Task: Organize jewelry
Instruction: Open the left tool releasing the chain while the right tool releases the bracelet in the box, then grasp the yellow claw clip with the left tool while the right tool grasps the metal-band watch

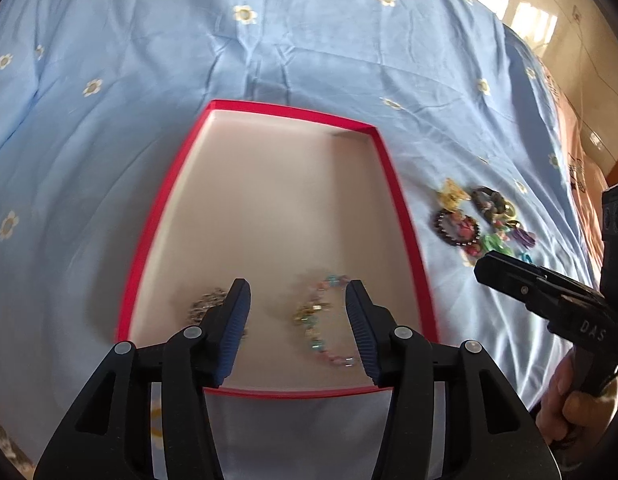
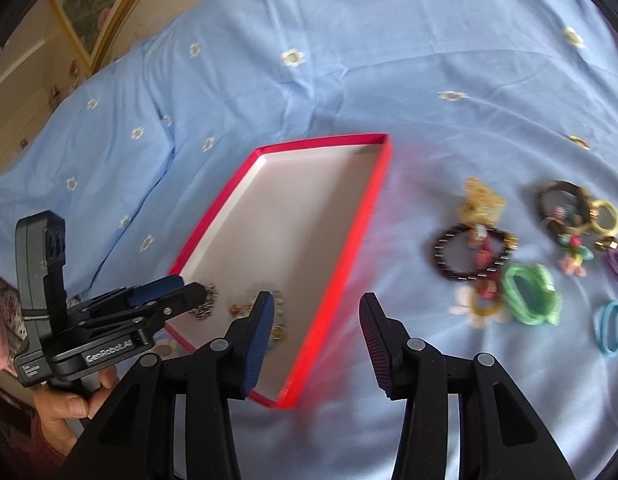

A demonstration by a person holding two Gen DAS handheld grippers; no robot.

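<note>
Nearest the lens in the left wrist view, the left claw (image 1: 297, 320) stands spread with nothing between its blue pads, poised over the near end of the red tray (image 1: 405, 204). Just beyond its fingers, inside the tray's pale floor, lie two pieces: a silvery chain (image 1: 207, 306) partly hidden by the left finger, and a multicoloured beaded bracelet (image 1: 325, 324) curving in the lower middle of the frame; both are blurred. At the lower right edge the right claw (image 1: 485, 266) pokes in side-on, a hand (image 1: 565, 408) beneath it.

In the right wrist view the right claw (image 2: 317, 322) is likewise spread and empty, hanging over the tray's near right rim (image 2: 337, 280) and the blue bedsheet (image 2: 349, 60). At the lower left this view shows the left claw (image 2: 189, 286) from the side, tips over the chain (image 2: 207, 302), and the hand (image 2: 65, 400) holding it.

Farther out, at the right of the frame, the pile of loose jewelry is clearer here: a dark beaded bracelet (image 2: 471, 254), a green hair tie (image 2: 529, 300), a blue hair tie (image 2: 609, 328), a gold piece (image 2: 481, 198), dark and yellow rings (image 2: 577, 204). The left view shows the same pile (image 1: 481, 220) only small and crowded. A framed picture (image 2: 93, 4) appears at the upper left in the right view only.
</note>
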